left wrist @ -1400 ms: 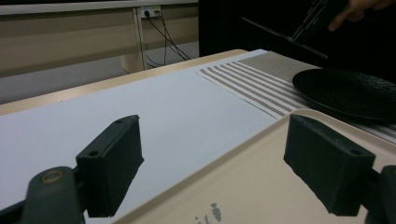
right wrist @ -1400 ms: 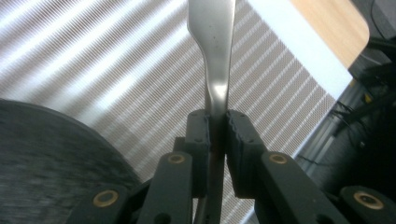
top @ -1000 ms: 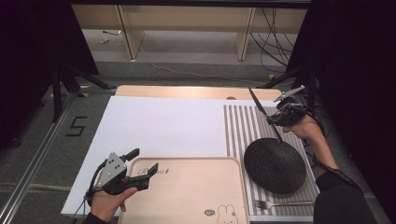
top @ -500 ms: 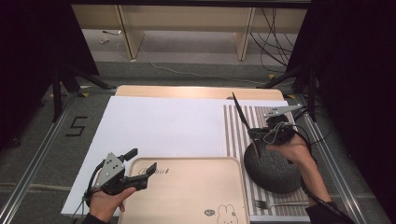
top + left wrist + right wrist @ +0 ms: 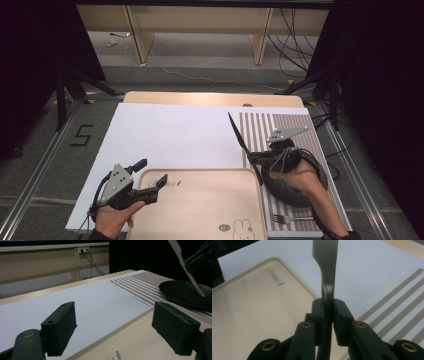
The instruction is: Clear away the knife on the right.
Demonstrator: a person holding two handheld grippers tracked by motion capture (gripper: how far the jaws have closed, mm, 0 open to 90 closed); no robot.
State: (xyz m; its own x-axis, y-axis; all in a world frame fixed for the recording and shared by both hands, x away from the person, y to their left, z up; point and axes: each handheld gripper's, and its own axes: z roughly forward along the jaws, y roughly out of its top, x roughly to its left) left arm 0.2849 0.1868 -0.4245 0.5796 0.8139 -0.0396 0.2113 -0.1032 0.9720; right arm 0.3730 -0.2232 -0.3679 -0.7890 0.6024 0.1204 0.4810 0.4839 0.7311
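A dark table knife (image 5: 237,132) is pinched near its lower part by my right gripper (image 5: 250,157), shut on it, and its long end slants up toward the far left. The right gripper view has the pads (image 5: 340,312) clamped on the knife (image 5: 325,262). The gripper hovers over the left rim of a black plate (image 5: 287,192), beside the right edge of a beige tray (image 5: 200,205) with a rabbit print. My left gripper (image 5: 152,172) stands open at the tray's near left corner, nothing between its jaws (image 5: 117,327). The knife (image 5: 190,277) and plate (image 5: 185,291) also show in the left gripper view.
A striped placemat (image 5: 295,125) lies under the plate, with a fork (image 5: 290,218) at its near edge. A large white sheet (image 5: 170,135) covers the table's middle and left. Shelving and cables stand beyond the far edge.
My right gripper has carried the knife from the mat's far right side leftward and nearer, over the plate to the tray's right edge. The left gripper has not moved.
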